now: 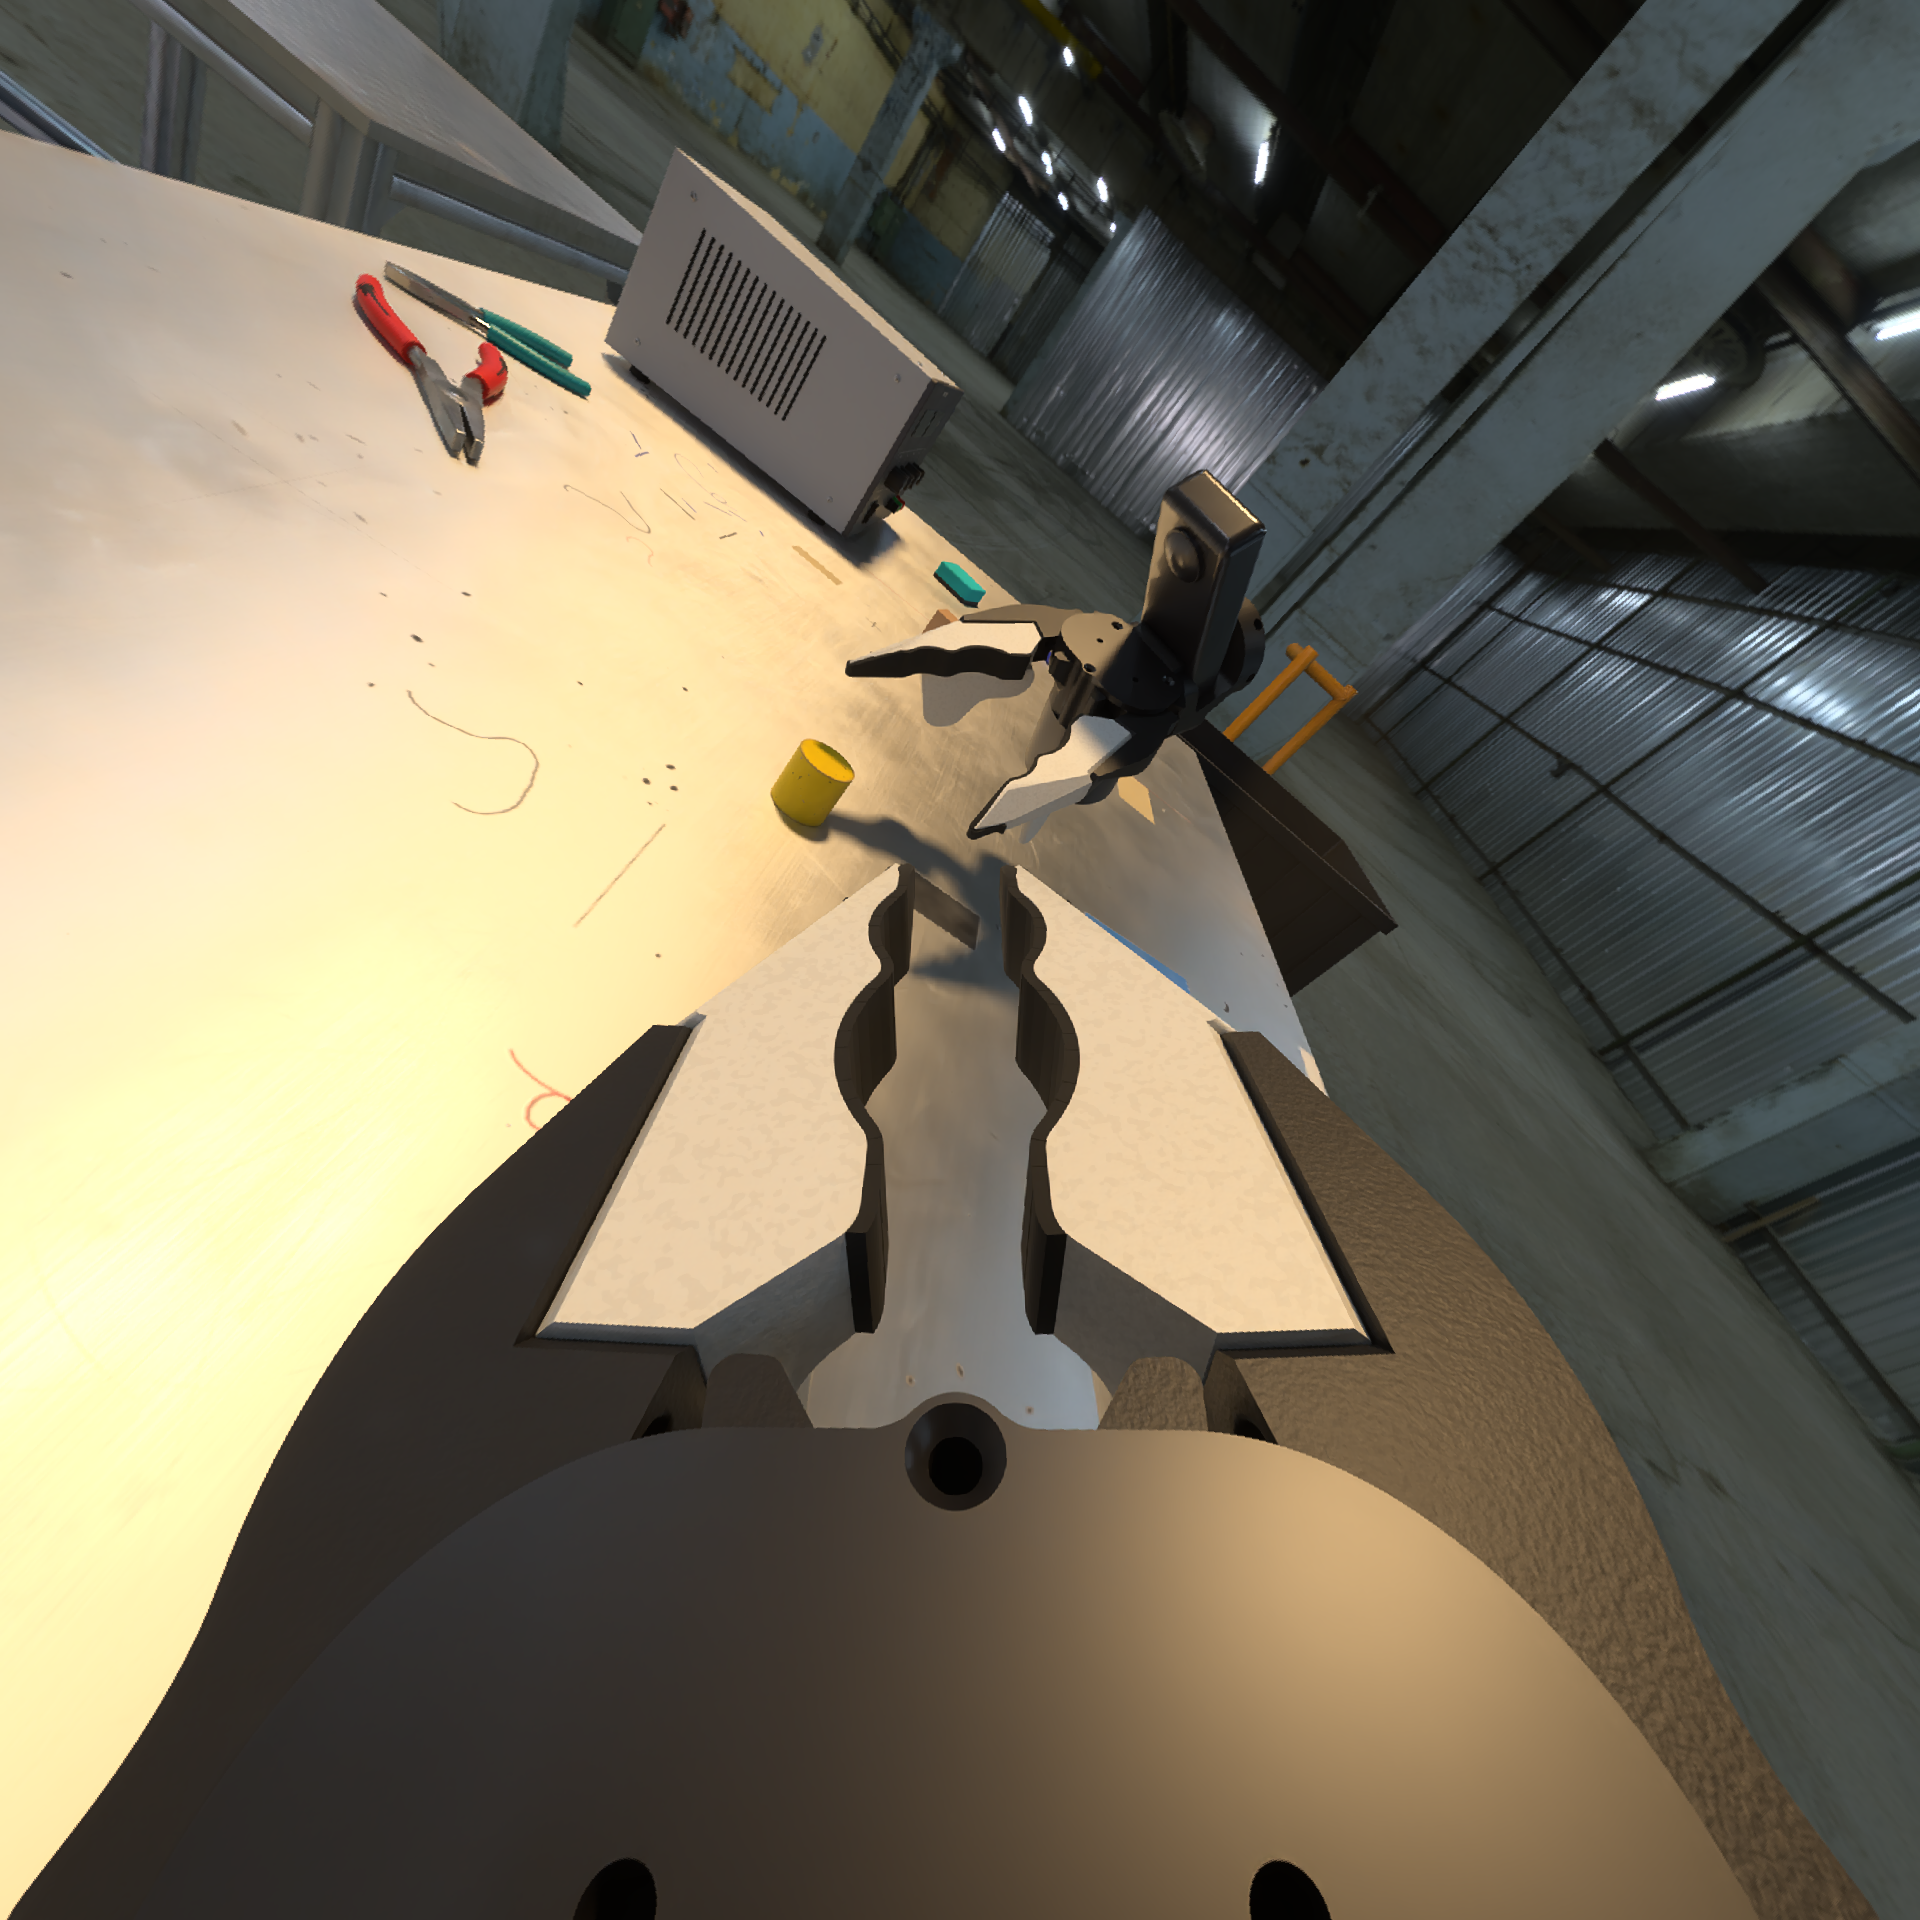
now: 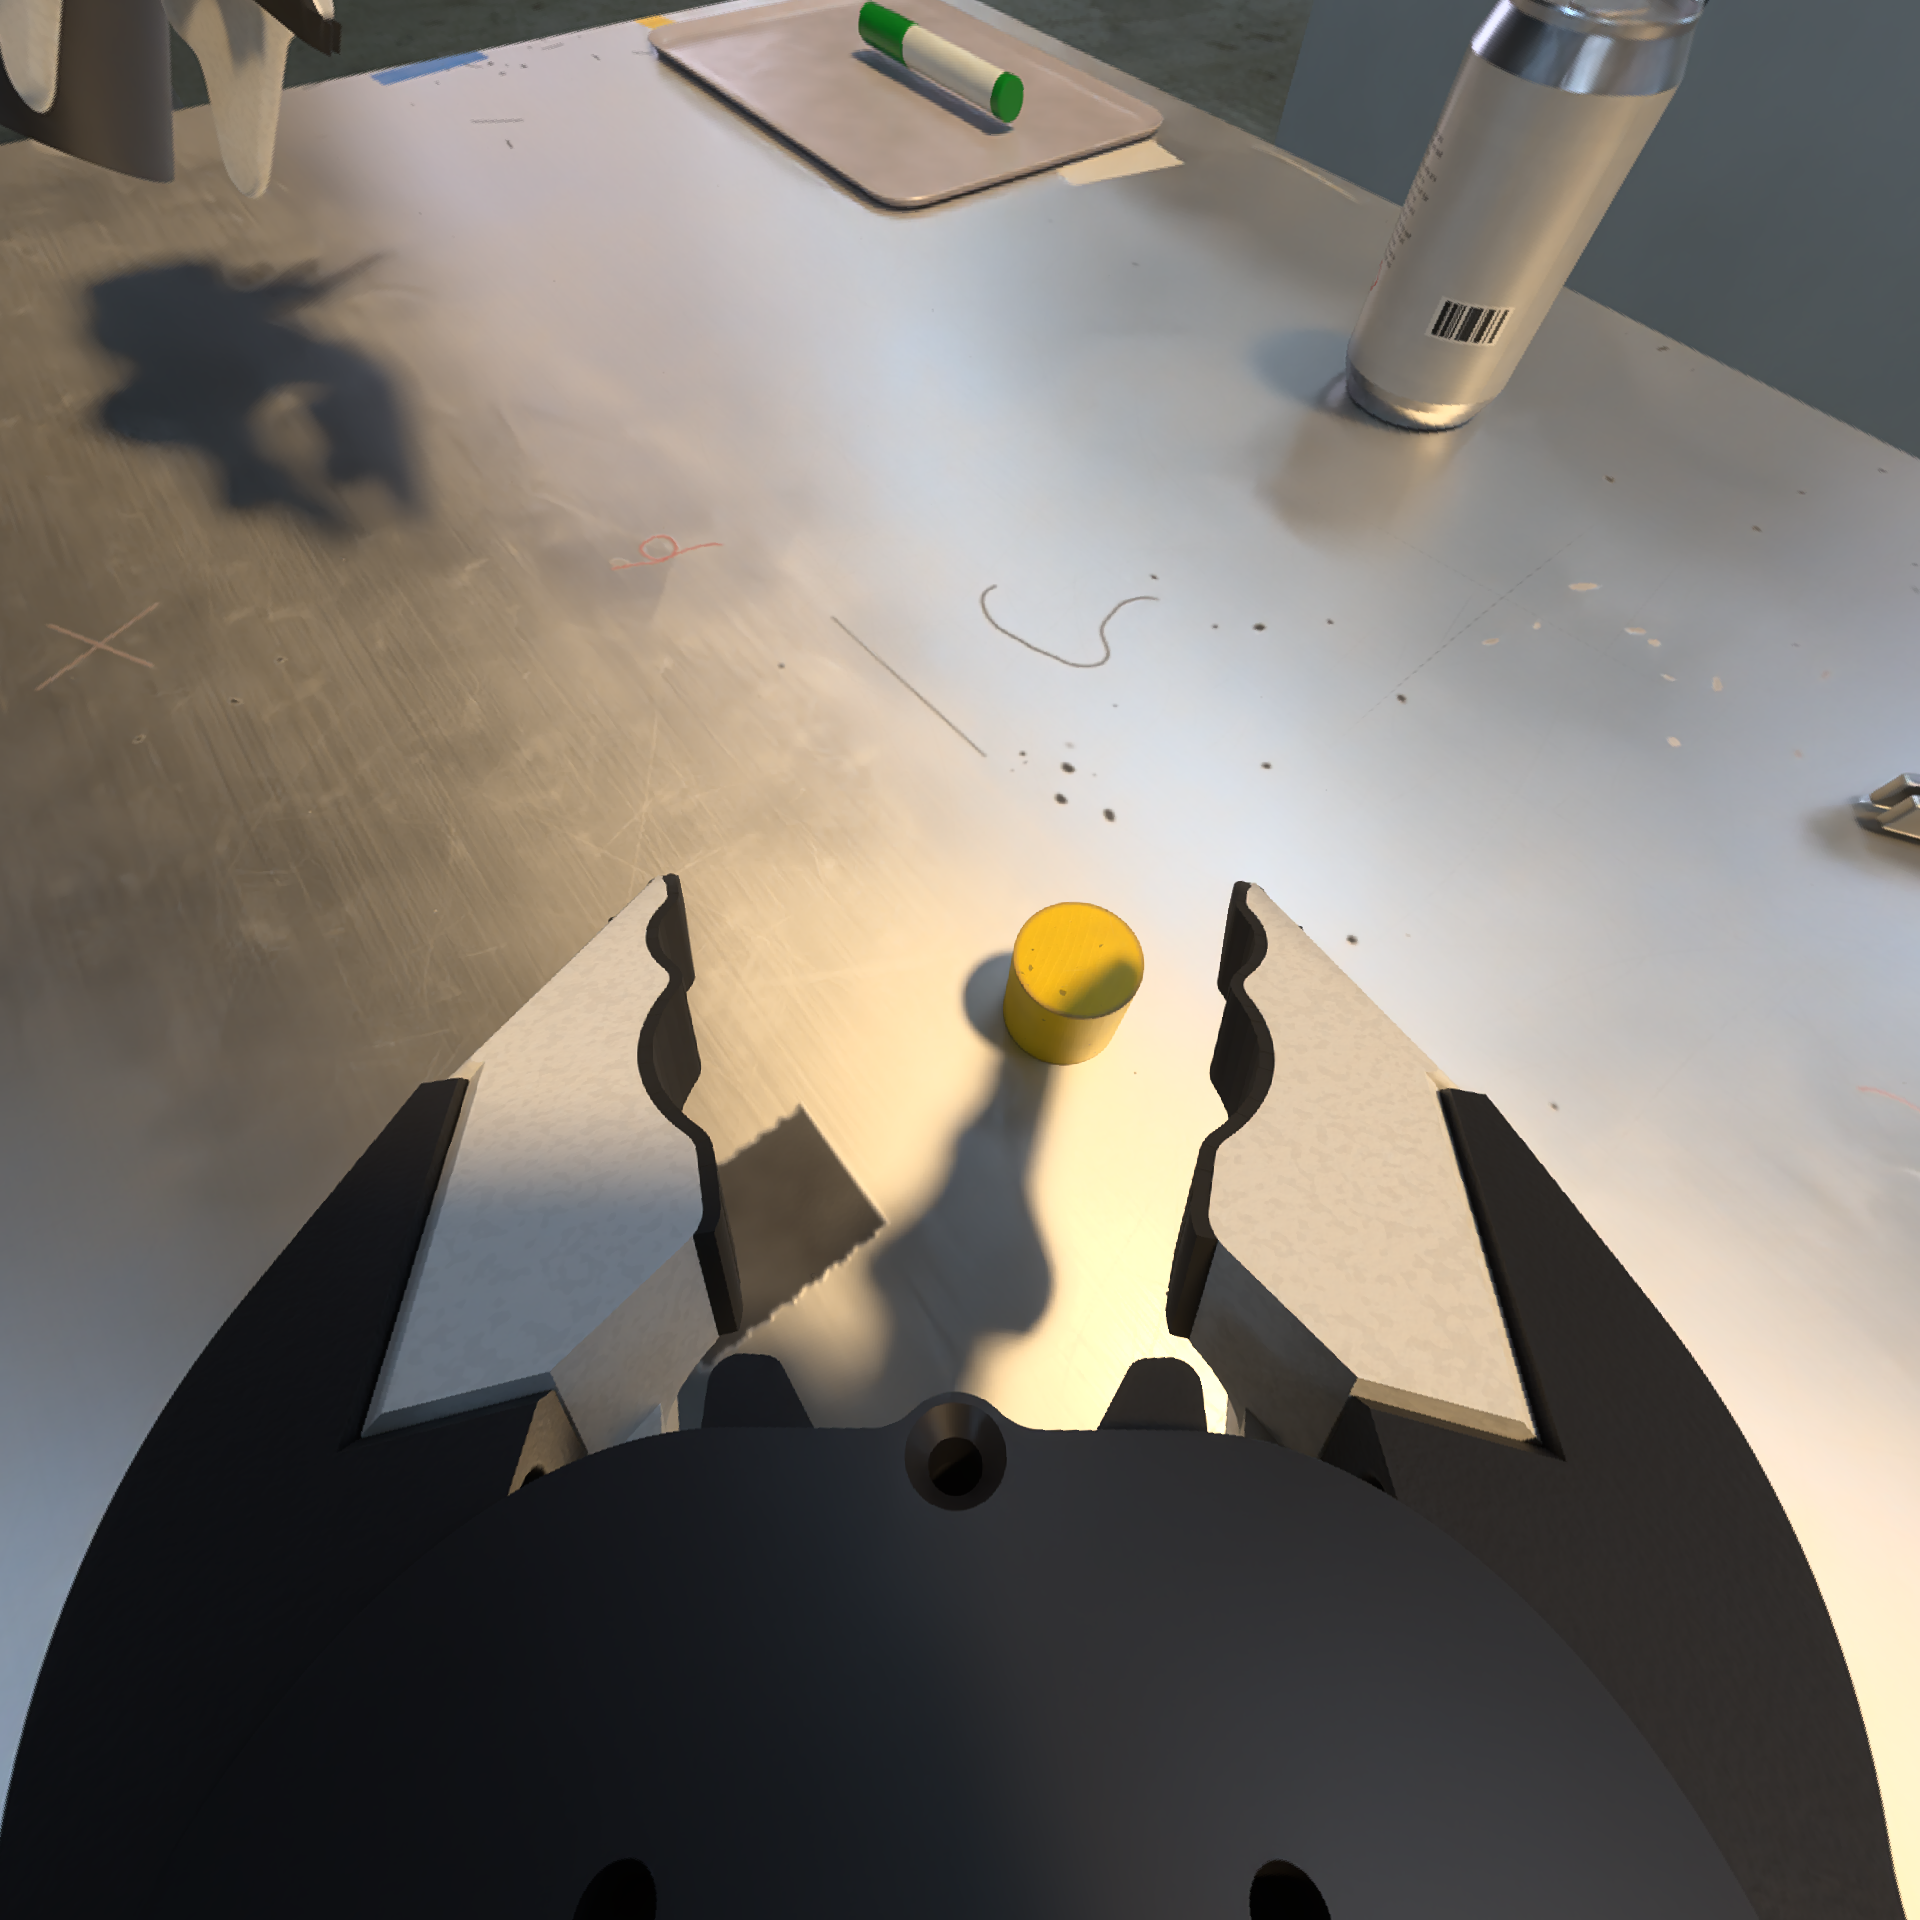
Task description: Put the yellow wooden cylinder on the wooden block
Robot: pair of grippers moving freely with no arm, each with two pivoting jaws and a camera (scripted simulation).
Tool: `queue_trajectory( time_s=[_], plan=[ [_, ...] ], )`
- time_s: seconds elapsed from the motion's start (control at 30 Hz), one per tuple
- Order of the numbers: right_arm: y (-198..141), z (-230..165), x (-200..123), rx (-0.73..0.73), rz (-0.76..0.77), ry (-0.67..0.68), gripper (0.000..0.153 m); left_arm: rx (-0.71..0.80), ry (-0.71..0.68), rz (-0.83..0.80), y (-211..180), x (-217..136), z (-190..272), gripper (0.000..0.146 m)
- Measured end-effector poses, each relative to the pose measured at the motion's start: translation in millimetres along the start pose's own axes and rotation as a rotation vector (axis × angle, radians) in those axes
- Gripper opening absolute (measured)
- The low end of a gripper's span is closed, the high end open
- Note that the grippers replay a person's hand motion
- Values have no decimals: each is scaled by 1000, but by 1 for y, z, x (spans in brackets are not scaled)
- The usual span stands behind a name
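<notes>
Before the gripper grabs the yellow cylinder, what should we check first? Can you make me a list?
1. Right gripper open wide enough for the yellow cylinder: ok.
2. Cylinder standing upright on the table: ok.
3. Cylinder centred between the fingers: not ok, it sits nearer the right-hand finger.
4. Nothing crowding the cylinder: ok, the can and tray stand far off.
5. Left gripper out of the way: ok, it is empty and apart from the cylinder.
6. Wooden block located: cannot tell.
</notes>
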State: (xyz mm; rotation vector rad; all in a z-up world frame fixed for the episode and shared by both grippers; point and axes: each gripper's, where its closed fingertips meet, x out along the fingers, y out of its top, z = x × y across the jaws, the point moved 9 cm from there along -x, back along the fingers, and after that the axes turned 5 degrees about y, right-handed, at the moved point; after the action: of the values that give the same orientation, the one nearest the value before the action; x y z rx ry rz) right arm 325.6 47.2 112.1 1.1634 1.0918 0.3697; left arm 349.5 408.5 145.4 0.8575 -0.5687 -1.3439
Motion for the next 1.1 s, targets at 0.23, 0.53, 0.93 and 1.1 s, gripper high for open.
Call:
queue_trajectory(
  time_s=[0.23, 0.53, 0.93, 1.1],
  plan=[
    [2, 0, -2, -5, 13, -5, 102, 13, 3, -1, 1, 0, 2, 16],
    [2, -1, -2, -6, 13, -4, 101, 13, 7, -5, 0, 1, 2, 16],
    [1, 0, -1, -2, 8, -4, 100, 17, 9, -12, 0, 2, 3, 16],
    [0, 0, 0, -1, 3, -3, 100, 22, 16, -12, 1, 1, 3, 16]
  ],
)
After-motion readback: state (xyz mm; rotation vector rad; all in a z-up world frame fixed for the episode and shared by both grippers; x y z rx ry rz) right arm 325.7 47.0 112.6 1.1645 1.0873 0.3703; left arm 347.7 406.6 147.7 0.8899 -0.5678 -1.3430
